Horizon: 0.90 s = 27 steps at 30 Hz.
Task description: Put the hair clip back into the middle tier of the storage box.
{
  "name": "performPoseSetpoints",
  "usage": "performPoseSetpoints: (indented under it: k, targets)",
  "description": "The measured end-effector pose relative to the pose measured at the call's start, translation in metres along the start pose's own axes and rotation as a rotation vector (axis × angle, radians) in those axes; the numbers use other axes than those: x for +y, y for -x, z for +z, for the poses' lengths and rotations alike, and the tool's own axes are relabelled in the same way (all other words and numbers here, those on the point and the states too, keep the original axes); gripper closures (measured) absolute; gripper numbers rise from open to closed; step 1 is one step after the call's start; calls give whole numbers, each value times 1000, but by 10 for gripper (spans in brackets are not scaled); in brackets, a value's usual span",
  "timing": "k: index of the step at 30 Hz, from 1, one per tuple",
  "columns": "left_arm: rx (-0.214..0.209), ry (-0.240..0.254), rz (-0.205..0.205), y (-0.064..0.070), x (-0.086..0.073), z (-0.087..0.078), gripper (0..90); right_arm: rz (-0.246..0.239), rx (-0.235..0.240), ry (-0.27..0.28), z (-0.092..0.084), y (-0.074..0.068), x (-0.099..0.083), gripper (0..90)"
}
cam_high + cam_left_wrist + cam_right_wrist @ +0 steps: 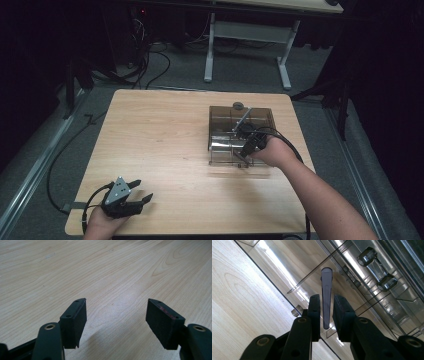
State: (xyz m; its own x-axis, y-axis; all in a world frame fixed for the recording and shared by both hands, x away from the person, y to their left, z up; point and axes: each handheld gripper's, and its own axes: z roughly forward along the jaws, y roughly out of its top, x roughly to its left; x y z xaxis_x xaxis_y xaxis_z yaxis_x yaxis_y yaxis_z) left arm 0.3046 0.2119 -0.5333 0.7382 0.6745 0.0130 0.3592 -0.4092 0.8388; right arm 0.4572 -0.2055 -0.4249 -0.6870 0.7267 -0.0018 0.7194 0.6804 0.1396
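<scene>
2 grippers are sharing the table unevenly: the right gripper is working inside the smoky clear organiser box on the table's far right part, while the left gripper is idling at the near left corner, its jaws spread wide over bare wood with nothing between them. The step in hand looks like taking hold of the slim grey tapered strip, which is lying in the box. The right jaws are flanking it closely, yet I cannot tell whether the pads are actually pressing on it or just bracketing it. The next move probably calls for a firm, centred pinch and a straight lift clear of the thin partition walls. The right gripper view is giving the strip's taper, the dividers and a clear dumbbell-shaped piece in a neighbouring compartment; the high view is giving instead the box's place on the table and a round grey knob at its far edge.
</scene>
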Motion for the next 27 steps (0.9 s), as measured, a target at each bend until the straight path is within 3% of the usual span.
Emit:
performPoseSetpoints:
  k: [22,23,27]
  targets:
    - [2,-2,4,0,0,0,336,15,12,9,-11,-9,-23,772]
    - [2,-2,3,0,0,0,336,-19,9,20,-11,-7,-25,772]
    - [2,-2,3,0,0,0,336,27,13,16,-14,-11,-34,777]
